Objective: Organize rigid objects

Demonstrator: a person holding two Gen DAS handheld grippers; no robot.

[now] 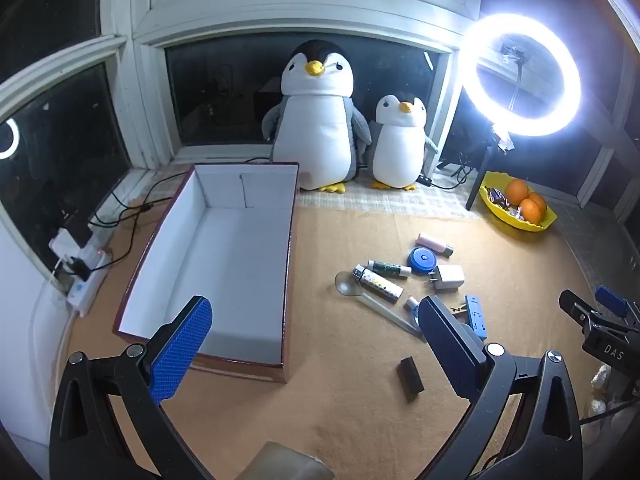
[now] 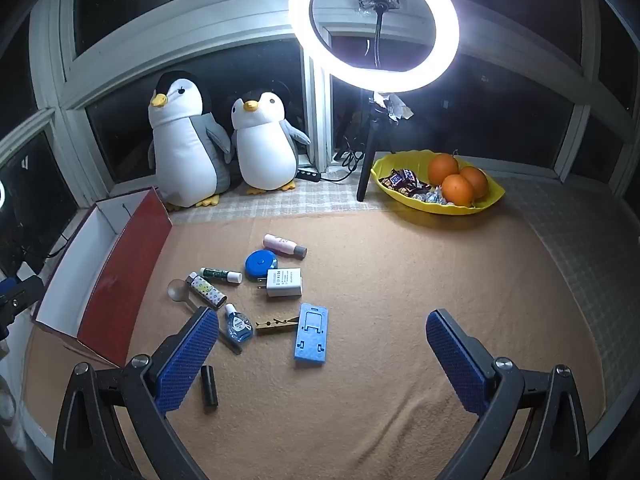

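Left gripper spread wide and empty above mat, right gripper likewise released, open box at left, small items scattered beside charger.

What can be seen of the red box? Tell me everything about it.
The red box is a long rectangular container, dark red outside and plain white inside, looking like cardboard. It has no lid and sits upright with its open top facing up. Nothing shows inside it in either view. It rests flat on the tan cloth, left of the scattered small items, its far end near the large plush penguin. No gripper touches it.
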